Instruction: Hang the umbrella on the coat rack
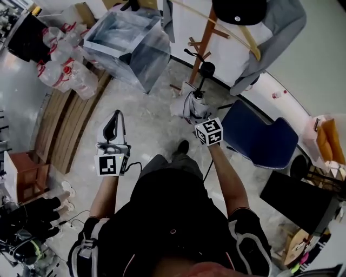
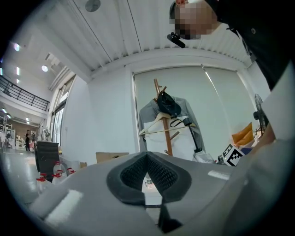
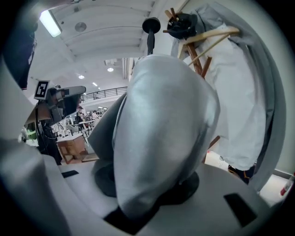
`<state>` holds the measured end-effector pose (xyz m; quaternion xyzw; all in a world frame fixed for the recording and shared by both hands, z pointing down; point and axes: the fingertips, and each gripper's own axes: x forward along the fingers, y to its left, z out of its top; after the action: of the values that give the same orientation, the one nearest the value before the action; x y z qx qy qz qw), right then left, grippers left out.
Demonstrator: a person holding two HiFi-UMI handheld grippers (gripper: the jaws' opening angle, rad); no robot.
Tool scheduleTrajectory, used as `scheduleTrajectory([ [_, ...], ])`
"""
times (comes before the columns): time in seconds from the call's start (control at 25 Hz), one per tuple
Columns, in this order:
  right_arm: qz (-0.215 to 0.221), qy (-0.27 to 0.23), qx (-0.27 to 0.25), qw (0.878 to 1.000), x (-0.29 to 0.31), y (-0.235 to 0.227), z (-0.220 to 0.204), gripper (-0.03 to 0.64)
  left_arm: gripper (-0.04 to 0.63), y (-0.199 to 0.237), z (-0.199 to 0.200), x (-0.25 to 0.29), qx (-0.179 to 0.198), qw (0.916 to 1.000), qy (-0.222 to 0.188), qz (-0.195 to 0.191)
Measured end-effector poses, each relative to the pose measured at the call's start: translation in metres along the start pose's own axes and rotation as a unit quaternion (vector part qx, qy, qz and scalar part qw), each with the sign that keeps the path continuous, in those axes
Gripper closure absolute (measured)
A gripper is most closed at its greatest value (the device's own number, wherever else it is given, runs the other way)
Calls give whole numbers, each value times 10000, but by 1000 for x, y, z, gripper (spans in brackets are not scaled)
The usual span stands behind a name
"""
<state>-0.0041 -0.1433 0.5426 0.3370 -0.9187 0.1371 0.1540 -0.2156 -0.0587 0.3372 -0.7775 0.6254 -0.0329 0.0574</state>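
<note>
A folded grey umbrella (image 1: 193, 106) stands upright in my right gripper (image 1: 198, 117), its black handle (image 1: 206, 70) pointing toward the wooden coat rack (image 1: 205, 39) just ahead. In the right gripper view the umbrella's fabric (image 3: 166, 129) fills the space between the jaws of the right gripper (image 3: 147, 180), which is shut on it, and the handle knob (image 3: 150, 25) sits beside the rack (image 3: 195, 53). My left gripper (image 1: 114, 121) is held out to the left, apart from the umbrella, with its jaws shut on nothing. From the left gripper (image 2: 147, 156) I see the rack (image 2: 162, 120) straight ahead.
The rack carries a black hat (image 1: 238, 11), a grey jacket (image 1: 285, 24) and a wooden hanger (image 1: 238, 32). A blue chair (image 1: 260, 138) stands right of the umbrella. A plastic-wrapped box (image 1: 127, 43), water bottles (image 1: 62, 60) and wooden boards (image 1: 66, 125) lie to the left.
</note>
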Motion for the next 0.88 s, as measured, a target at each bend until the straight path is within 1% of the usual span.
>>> scheduleTrajectory([
  [0.08,98,96,71,9999,16,-12,-7,469,595,0,-1,16,10,10000,-6,73],
  [0.2,227,237,177,9993,38,-23,-19,469,595,1,-8,33,26,9999,49,84],
  [0.56,621,281,822,9943,101,-26,-63,469,594,12,-36,71,201,9992,250,-246],
  [0.68,628,245,947,9932,117,-30,-70,469,594,15,-43,81,232,9986,363,-322],
  [0.88,396,204,950,9945,129,-44,-74,471,595,22,-57,86,272,9977,503,-371],
])
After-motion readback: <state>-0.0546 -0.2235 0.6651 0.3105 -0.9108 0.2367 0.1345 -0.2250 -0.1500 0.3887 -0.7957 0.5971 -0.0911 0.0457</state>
